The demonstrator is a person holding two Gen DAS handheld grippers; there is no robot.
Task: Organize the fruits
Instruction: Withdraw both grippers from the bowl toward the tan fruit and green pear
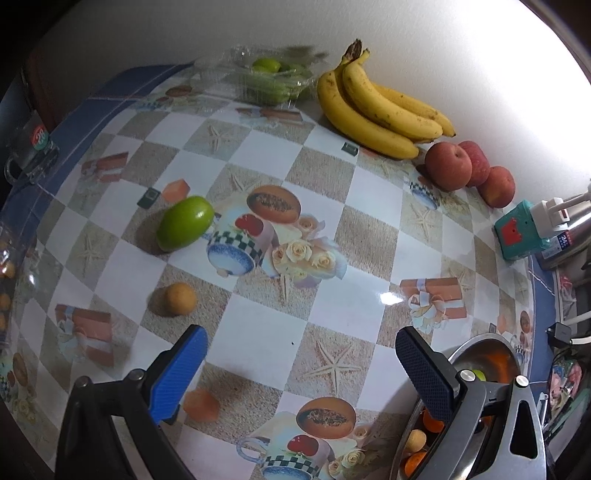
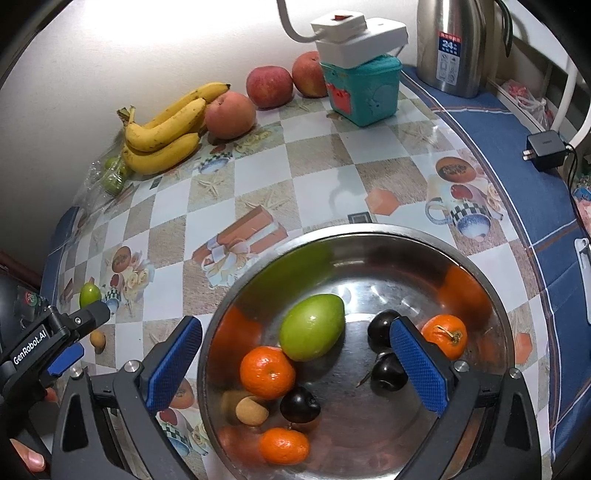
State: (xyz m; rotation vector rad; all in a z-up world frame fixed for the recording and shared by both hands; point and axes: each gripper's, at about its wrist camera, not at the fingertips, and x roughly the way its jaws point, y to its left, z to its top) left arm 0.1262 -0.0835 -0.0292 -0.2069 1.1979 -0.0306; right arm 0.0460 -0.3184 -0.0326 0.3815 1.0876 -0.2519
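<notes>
A steel bowl (image 2: 491,291) holds a green fruit (image 2: 312,326), several mandarins (image 2: 266,372), dark plums (image 2: 388,371) and a tan round fruit (image 2: 251,410). My right gripper (image 2: 295,365) is open and empty, hovering over the bowl. My left gripper (image 1: 299,365) is open and empty above the table. Ahead of it lie a green fruit (image 1: 184,223) and a small tan fruit (image 1: 180,299). The bowl's rim (image 1: 476,341) shows at the left wrist view's lower right. The left gripper (image 2: 79,338) also shows in the right wrist view.
Bananas (image 1: 373,110), three red apples (image 1: 448,166) and a clear tub of green fruit (image 1: 273,79) stand along the back wall. A teal box (image 2: 364,92) with a white power strip (image 2: 358,35), a steel kettle (image 2: 456,44) and a black charger (image 2: 546,149) are at the right. A glass mug (image 1: 29,151) is far left.
</notes>
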